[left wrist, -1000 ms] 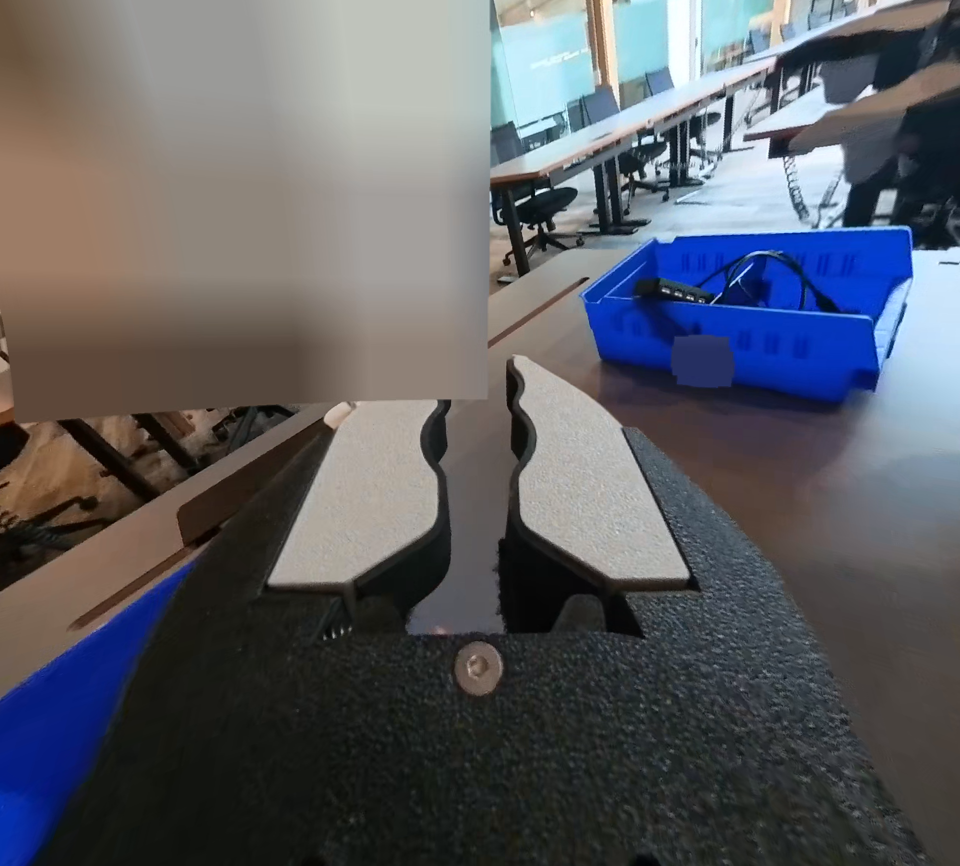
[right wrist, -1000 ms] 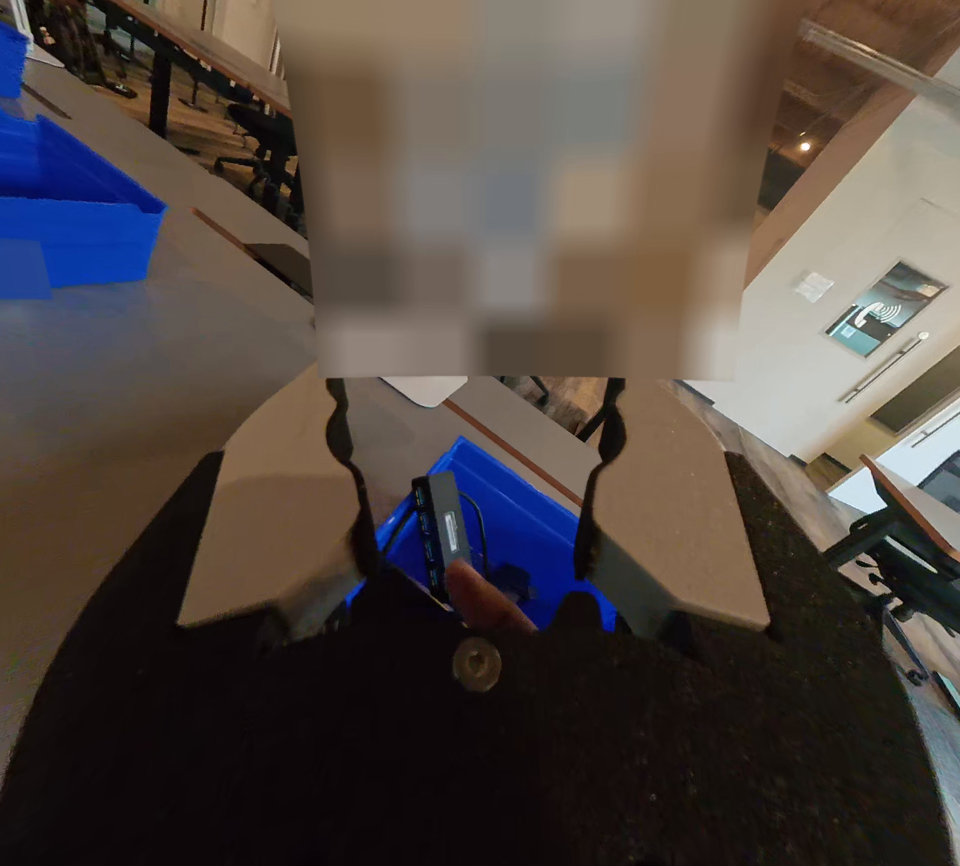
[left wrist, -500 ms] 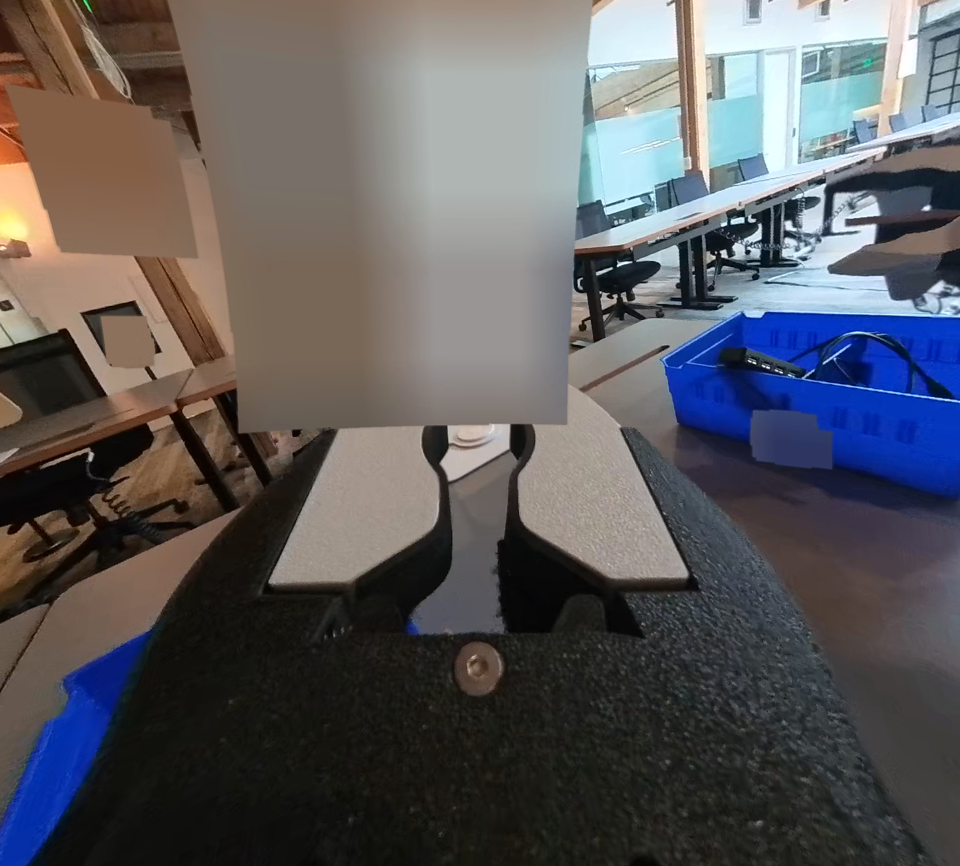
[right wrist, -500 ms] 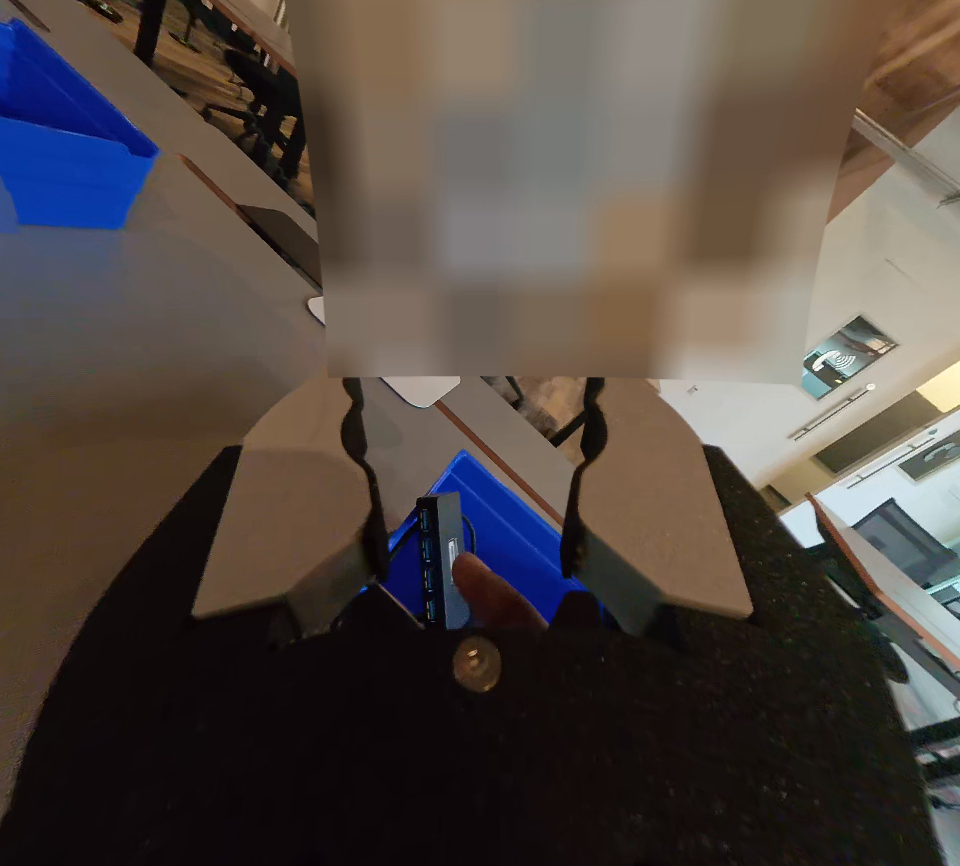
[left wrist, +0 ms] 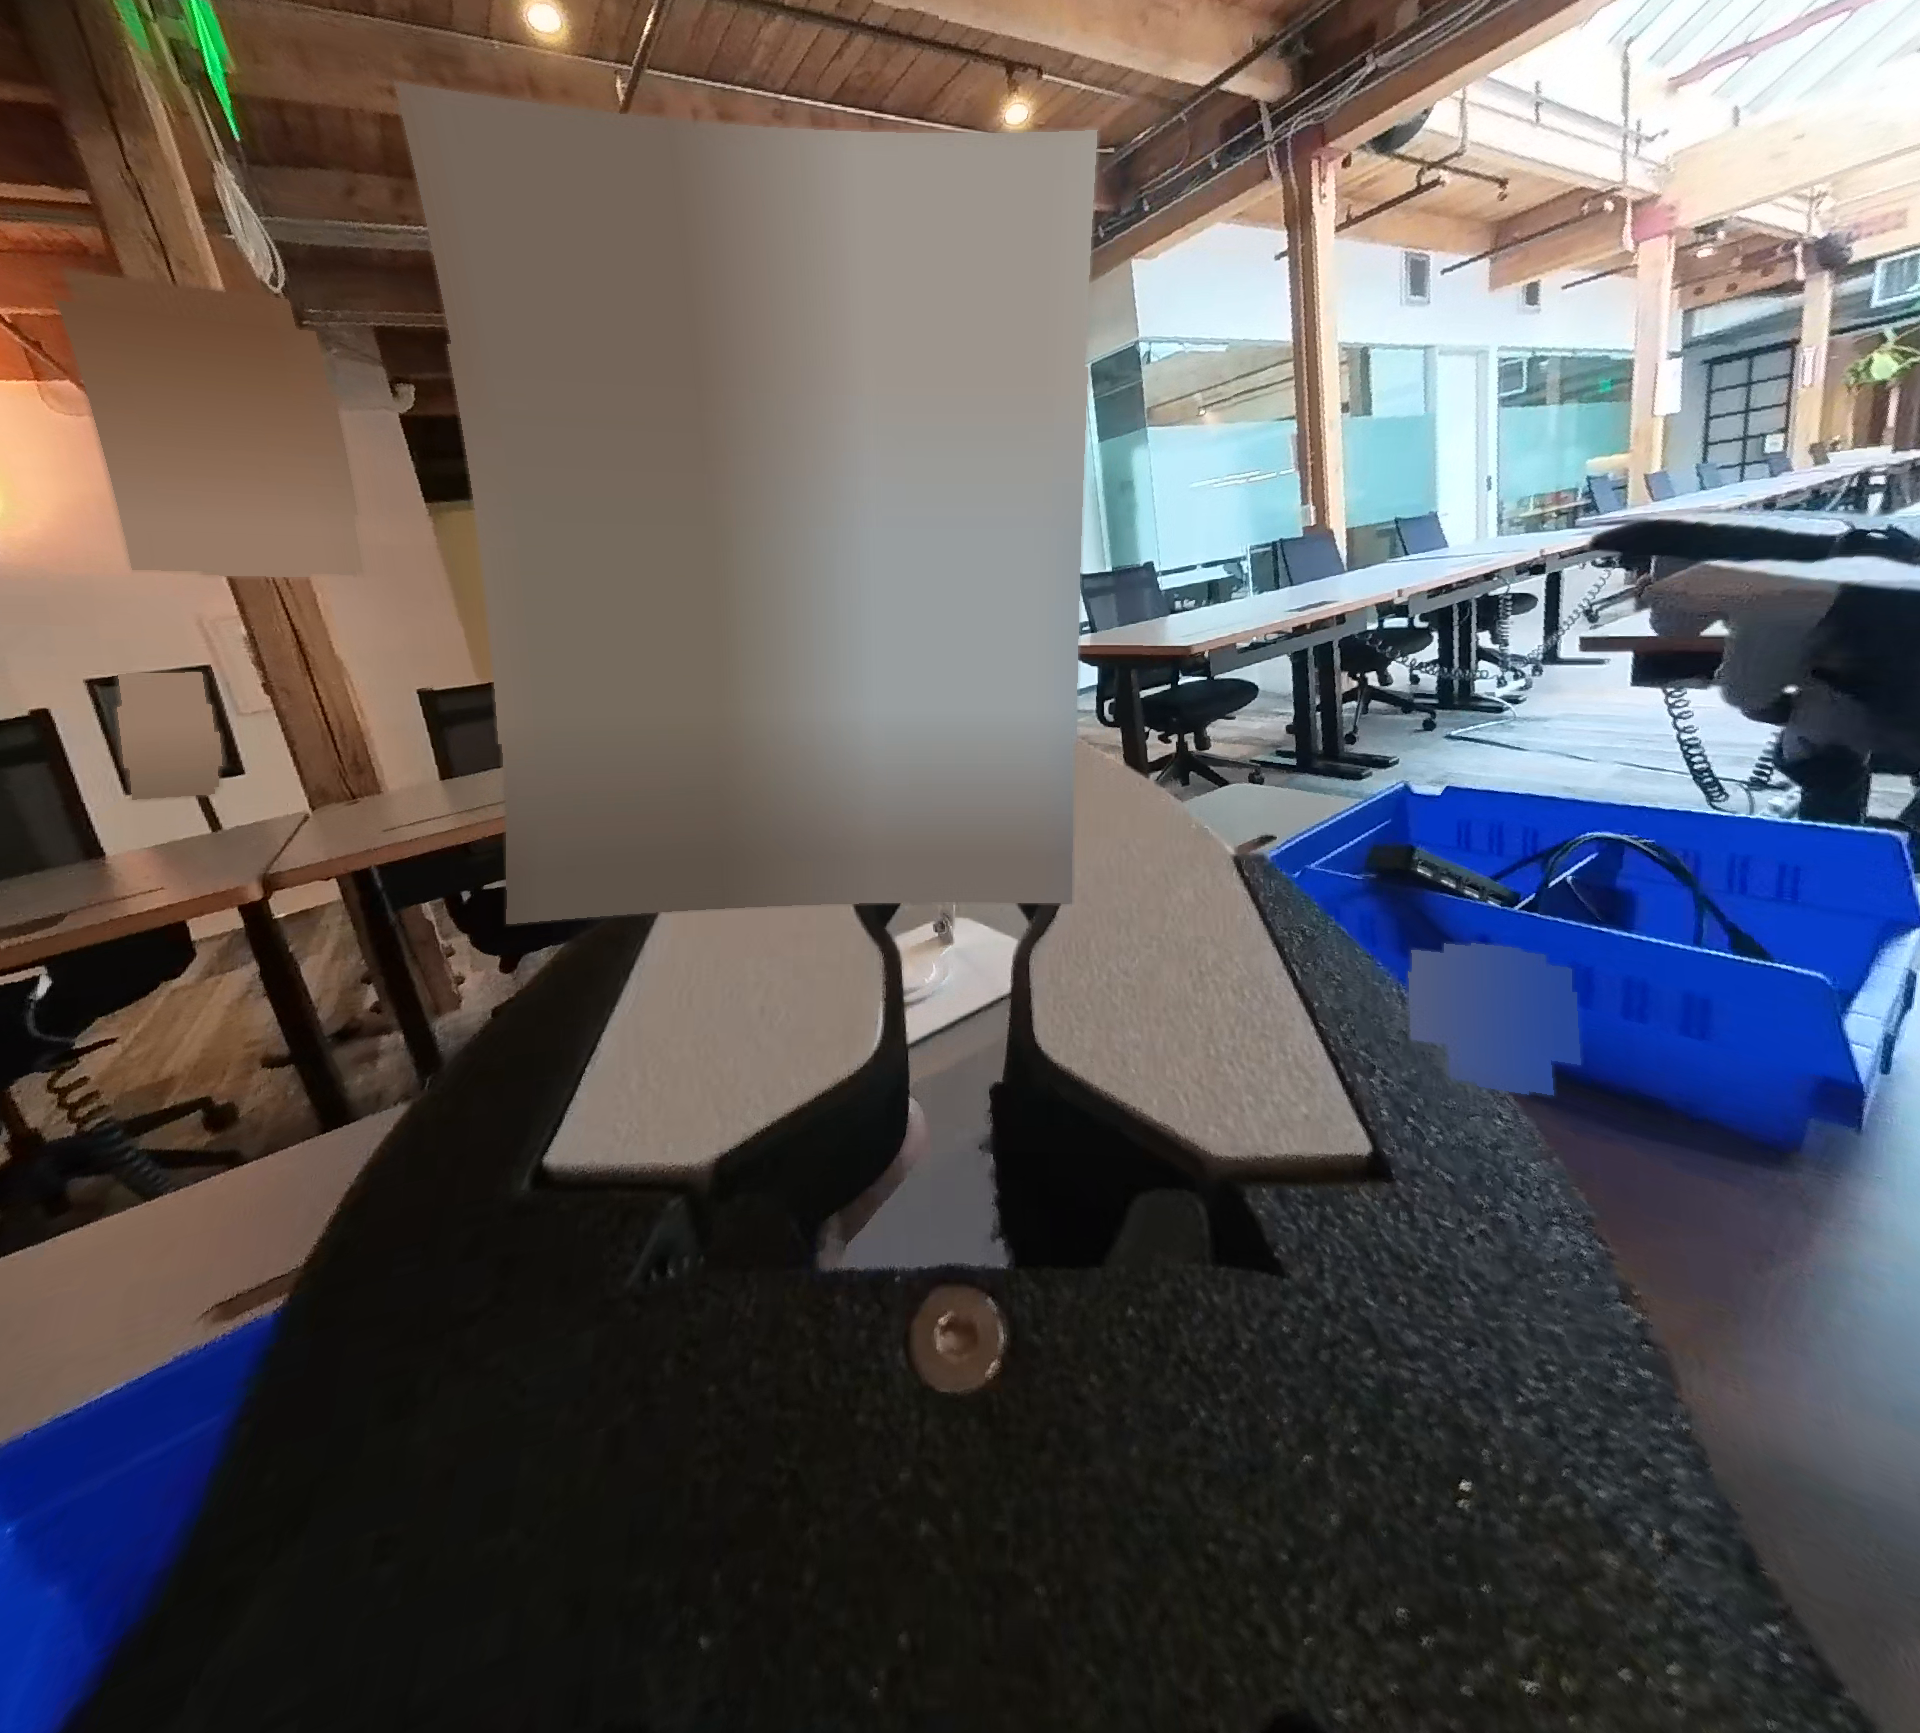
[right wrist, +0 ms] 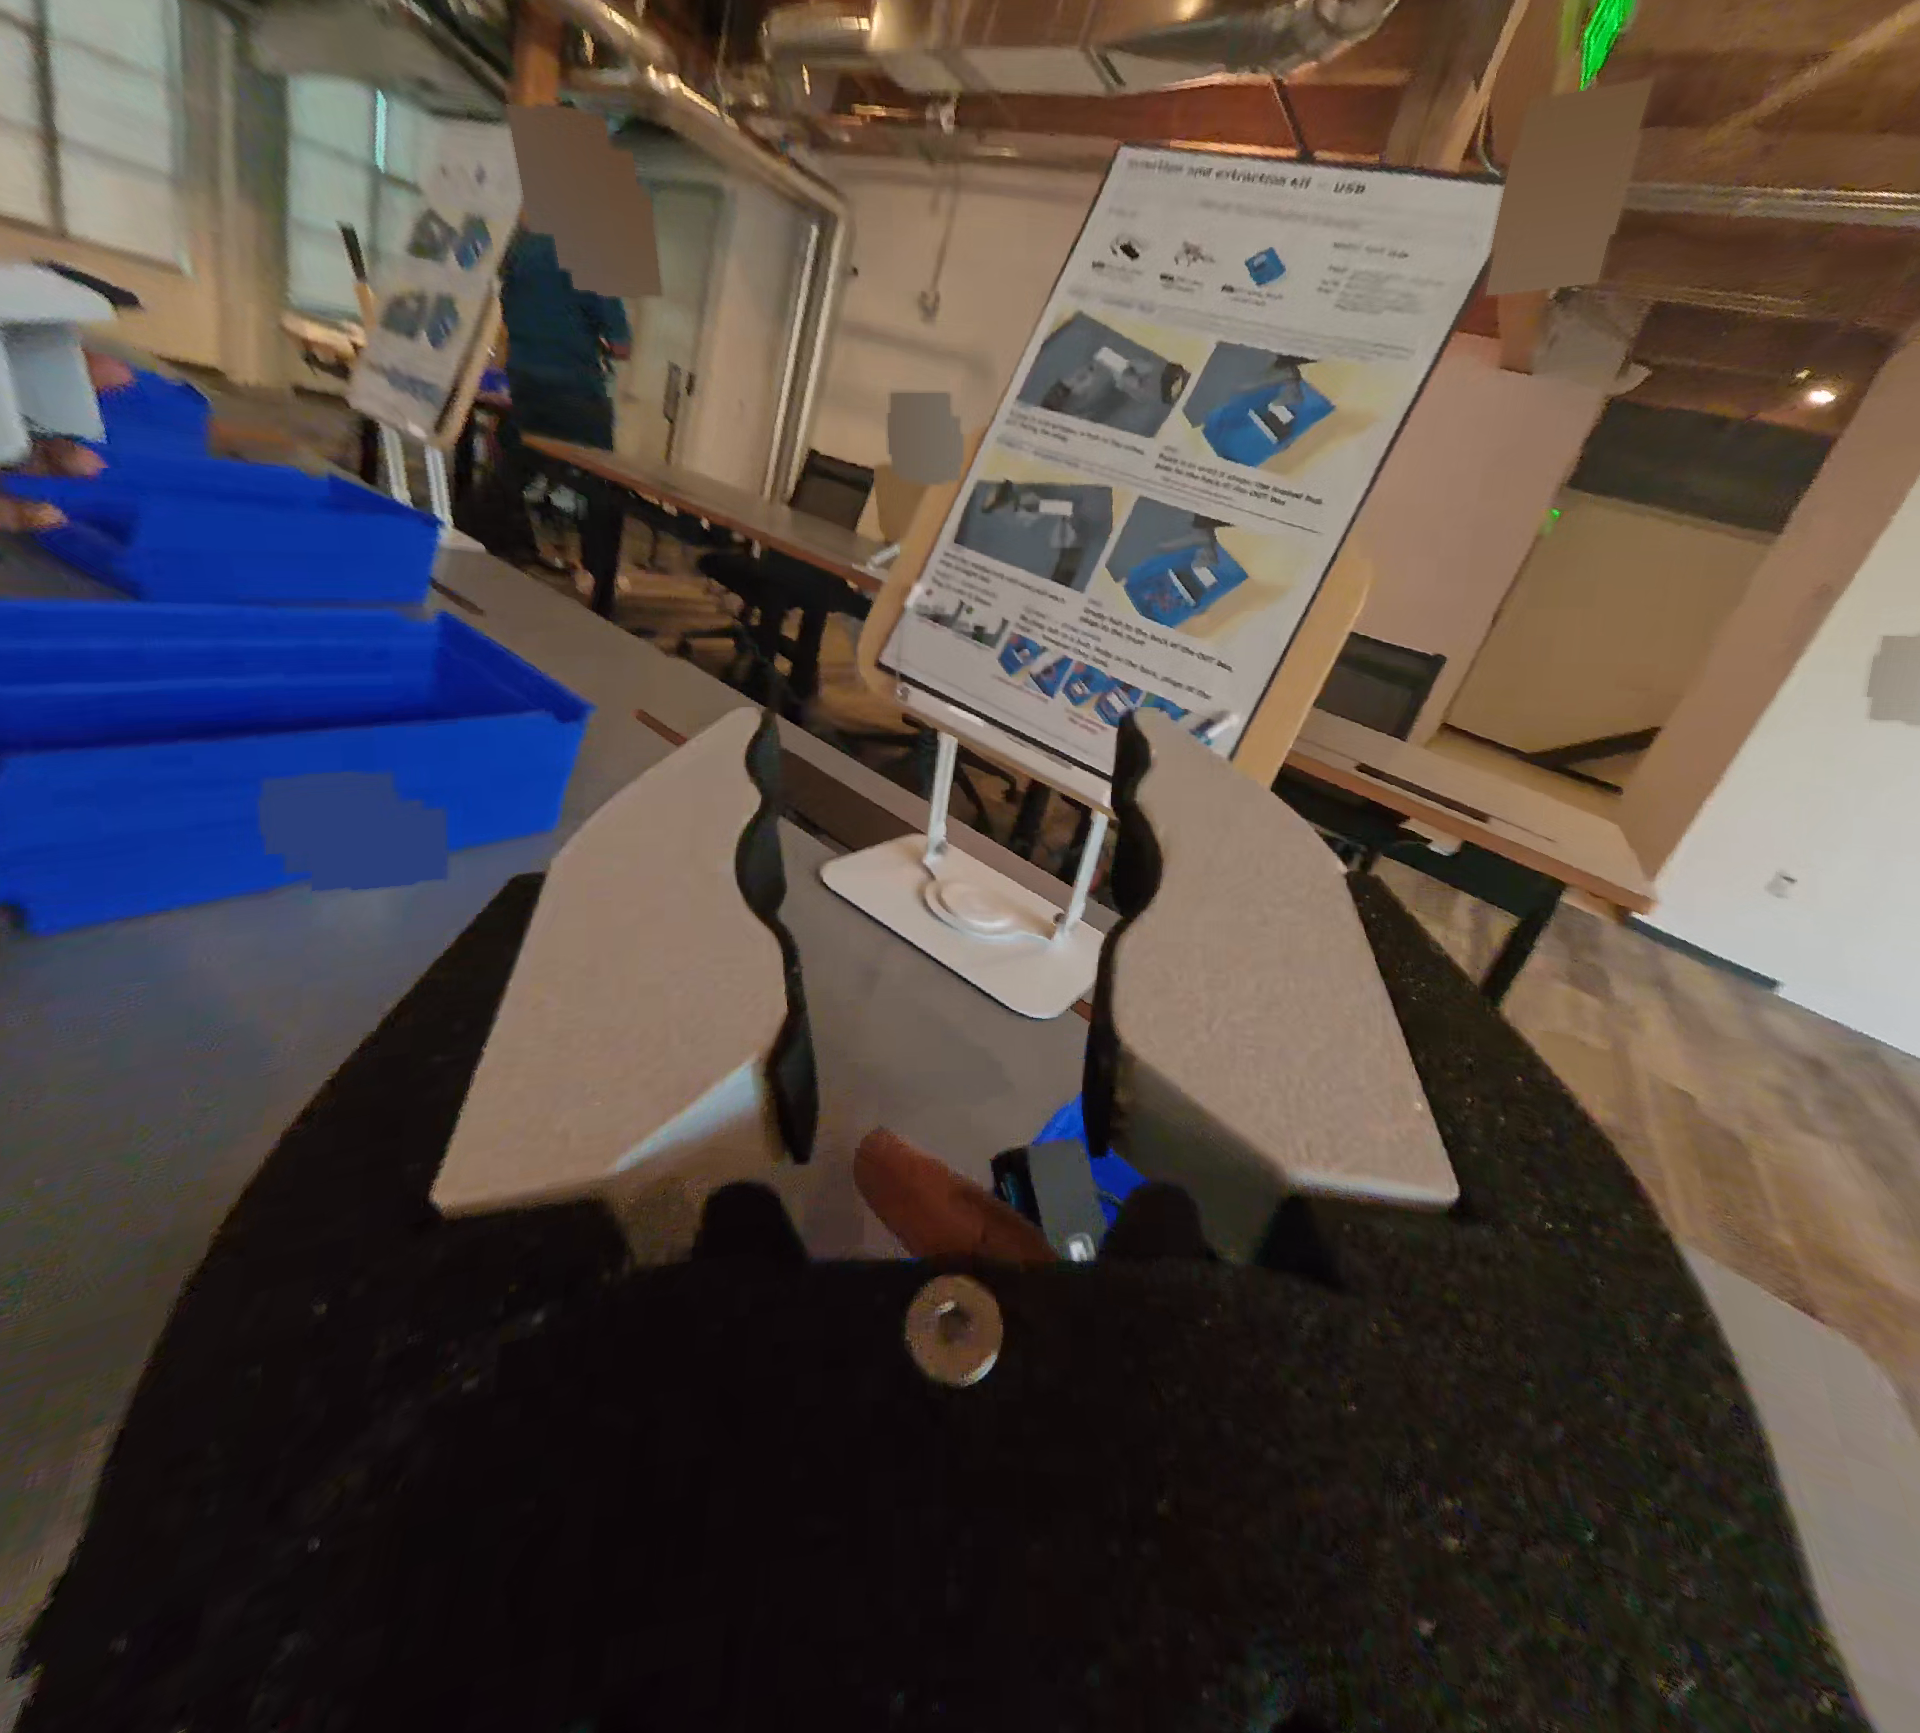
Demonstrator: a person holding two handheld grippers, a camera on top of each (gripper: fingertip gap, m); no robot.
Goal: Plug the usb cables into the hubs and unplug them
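In the left wrist view a black USB hub (left wrist: 1439, 871) and black cables (left wrist: 1631, 894) lie in a blue bin (left wrist: 1662, 1070) on the table to the right. My left gripper (left wrist: 951, 930) is raised and holds nothing; its fingers stand a narrow gap apart and a blur patch hides the tips. My right gripper (right wrist: 948, 733) is wide open and empty. Low between its finger bases a dark grey hub (right wrist: 1065, 1200) shows over another blue bin (right wrist: 1065, 1135), with a person's fingertip (right wrist: 935, 1205) beside it. The right gripper also shows far right in the left wrist view (left wrist: 1756, 592).
An instruction board (right wrist: 1195, 457) on a white stand (right wrist: 966, 920) stands on the table ahead of my right gripper. Stacked blue bins (right wrist: 260, 748) sit to its left. Another blue bin edge (left wrist: 94, 1475) is at lower left. A person (right wrist: 561, 353) stands far back among desks. The grippers' ends are close to 35 cm from one another.
Both views have tilted up from the table toward the room. The right gripper swung up off the bin, so the hub now sits low near its base. Jaw openings are unchanged.
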